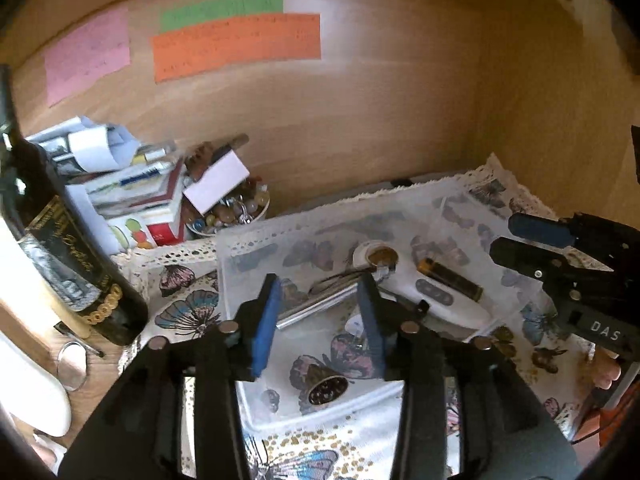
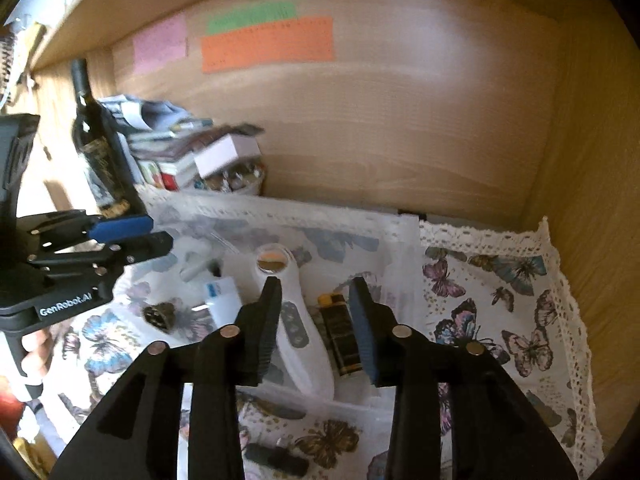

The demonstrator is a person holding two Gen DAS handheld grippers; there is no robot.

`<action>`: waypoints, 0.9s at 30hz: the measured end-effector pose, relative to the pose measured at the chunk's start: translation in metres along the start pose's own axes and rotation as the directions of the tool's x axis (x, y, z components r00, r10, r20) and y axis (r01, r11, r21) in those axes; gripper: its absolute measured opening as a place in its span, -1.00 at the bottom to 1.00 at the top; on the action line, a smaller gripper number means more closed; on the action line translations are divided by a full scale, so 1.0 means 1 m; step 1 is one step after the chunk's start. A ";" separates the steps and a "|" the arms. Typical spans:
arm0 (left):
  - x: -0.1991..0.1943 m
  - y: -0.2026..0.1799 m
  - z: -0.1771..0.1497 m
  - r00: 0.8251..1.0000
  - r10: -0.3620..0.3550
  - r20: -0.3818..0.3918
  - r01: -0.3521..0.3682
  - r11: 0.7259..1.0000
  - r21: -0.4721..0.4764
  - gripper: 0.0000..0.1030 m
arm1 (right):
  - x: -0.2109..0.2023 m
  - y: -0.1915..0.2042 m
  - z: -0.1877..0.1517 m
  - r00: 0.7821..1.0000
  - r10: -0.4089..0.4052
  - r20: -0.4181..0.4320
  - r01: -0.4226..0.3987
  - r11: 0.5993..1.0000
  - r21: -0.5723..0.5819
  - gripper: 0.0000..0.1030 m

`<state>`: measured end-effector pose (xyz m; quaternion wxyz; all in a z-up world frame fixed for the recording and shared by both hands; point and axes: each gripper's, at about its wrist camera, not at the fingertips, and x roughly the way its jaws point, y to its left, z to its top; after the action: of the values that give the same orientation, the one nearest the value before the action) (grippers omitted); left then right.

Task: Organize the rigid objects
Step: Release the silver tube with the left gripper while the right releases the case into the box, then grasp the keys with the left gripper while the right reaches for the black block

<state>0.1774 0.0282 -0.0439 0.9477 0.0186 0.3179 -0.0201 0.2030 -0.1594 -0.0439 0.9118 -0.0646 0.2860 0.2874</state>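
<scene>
A clear plastic tray (image 1: 240, 264) sits on a butterfly-print cloth (image 1: 188, 304). In it lie a white handheld device (image 1: 440, 300) with a round lens, a black-and-gold battery (image 1: 450, 280), a shiny metal tube (image 1: 316, 308) and a small bell-shaped capsule (image 1: 326, 388). My left gripper (image 1: 320, 320) is open and empty above the tray, over the tube. My right gripper (image 2: 316, 328) is open and empty above the white device (image 2: 296, 320) and the battery (image 2: 342, 336). The capsule (image 2: 160, 314) and the left gripper (image 2: 136, 236) show at the left of the right wrist view.
A dark wine bottle (image 1: 60, 248) stands at the left, with a pile of papers and boxes (image 1: 132, 184) and a bowl of beads (image 1: 236, 212) behind it. Wooden shelf walls enclose the back and right. Coloured notes (image 1: 236, 44) hang on the back wall. A dark cylinder (image 2: 276, 460) lies near the front.
</scene>
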 end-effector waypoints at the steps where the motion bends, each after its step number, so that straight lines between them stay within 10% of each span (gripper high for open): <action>1: -0.006 0.000 0.000 1.000 0.000 0.012 0.000 1.000 -0.001 -0.10 | -0.006 0.001 0.000 1.000 0.000 0.015 0.000 1.000 -0.002 -0.27; 14: -0.074 0.003 -0.034 0.995 0.020 0.097 -0.016 0.999 -0.037 0.78 | -0.070 0.016 -0.021 0.992 0.019 0.125 -0.018 1.000 -0.007 0.11; 27: -0.062 0.001 -0.111 0.997 -0.008 -0.083 0.005 0.999 -0.032 0.82 | -0.065 0.004 -0.081 1.000 -0.013 0.003 0.012 0.998 0.057 0.22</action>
<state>0.0612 0.0359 -0.0953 0.9338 0.0035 0.3573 -0.0174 0.1179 -0.2105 -0.0741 0.9155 -0.0399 0.2922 0.2735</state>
